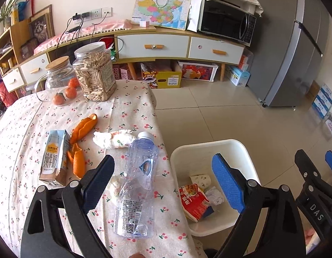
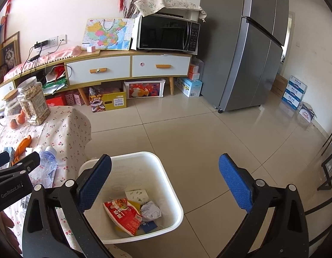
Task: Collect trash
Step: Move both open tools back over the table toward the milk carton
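Both grippers hang wide open and empty: the left gripper [image 1: 163, 180] above the crushed plastic bottle [image 1: 138, 185] on the table's [image 1: 19, 133] near right edge, the right gripper [image 2: 166, 182] above the white bin [image 2: 172, 195] holding wrappers

The bin [image 1: 208, 150] stands on the floor right of the table [image 1: 26, 118]; a bottle [image 1: 142, 161] lies near the table's edge.

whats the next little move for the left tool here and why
Probably ease the left tool down and close it on the crushed plastic bottle. Both tools are open and empty; the right tool hangs over the white bin, which already holds wrappers. The bottle lies nearest on the table, between the left fingers in view, right beside the bin.
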`<move>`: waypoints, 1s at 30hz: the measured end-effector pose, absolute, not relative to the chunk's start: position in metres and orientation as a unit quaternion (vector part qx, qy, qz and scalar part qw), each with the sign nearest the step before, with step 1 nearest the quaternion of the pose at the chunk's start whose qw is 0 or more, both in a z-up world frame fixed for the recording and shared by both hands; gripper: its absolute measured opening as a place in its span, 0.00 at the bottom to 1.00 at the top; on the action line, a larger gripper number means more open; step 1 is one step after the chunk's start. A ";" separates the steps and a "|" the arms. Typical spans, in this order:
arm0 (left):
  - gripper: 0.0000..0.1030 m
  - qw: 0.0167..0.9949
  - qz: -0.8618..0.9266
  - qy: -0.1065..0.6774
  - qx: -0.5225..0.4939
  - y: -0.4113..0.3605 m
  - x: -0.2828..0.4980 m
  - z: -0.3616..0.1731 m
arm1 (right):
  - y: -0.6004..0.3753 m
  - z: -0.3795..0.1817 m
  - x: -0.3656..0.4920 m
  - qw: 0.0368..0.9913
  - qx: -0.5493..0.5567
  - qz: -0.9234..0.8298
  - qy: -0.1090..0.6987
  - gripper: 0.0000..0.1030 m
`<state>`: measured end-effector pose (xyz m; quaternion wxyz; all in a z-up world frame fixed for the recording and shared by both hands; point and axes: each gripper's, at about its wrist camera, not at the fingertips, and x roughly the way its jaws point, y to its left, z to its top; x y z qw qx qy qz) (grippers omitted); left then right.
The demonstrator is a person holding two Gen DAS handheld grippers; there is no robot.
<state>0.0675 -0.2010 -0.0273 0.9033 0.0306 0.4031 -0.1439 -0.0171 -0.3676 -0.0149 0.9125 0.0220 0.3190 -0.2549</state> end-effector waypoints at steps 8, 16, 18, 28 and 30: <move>0.87 0.904 -0.125 0.407 0.032 -0.171 0.072 -0.029 | -0.337 -0.015 -0.001 0.918 0.020 -0.231 0.322 0.93; 0.87 0.907 -0.094 0.409 0.021 -0.130 0.081 -0.029 | -0.296 -0.020 0.021 0.920 0.000 -0.206 0.332 0.93; 0.87 0.908 -0.087 0.410 0.016 -0.118 0.083 -0.029 | -0.288 -0.021 0.025 0.921 -0.003 -0.199 0.334 0.93; 0.87 0.904 -0.052 0.425 0.000 -0.068 0.096 -0.037 | -0.242 -0.025 0.048 0.926 -0.013 -0.164 0.340 0.93; 0.87 0.903 -0.044 0.428 -0.003 -0.058 0.097 -0.040 | -0.232 -0.025 0.052 0.927 -0.014 -0.155 0.341 0.93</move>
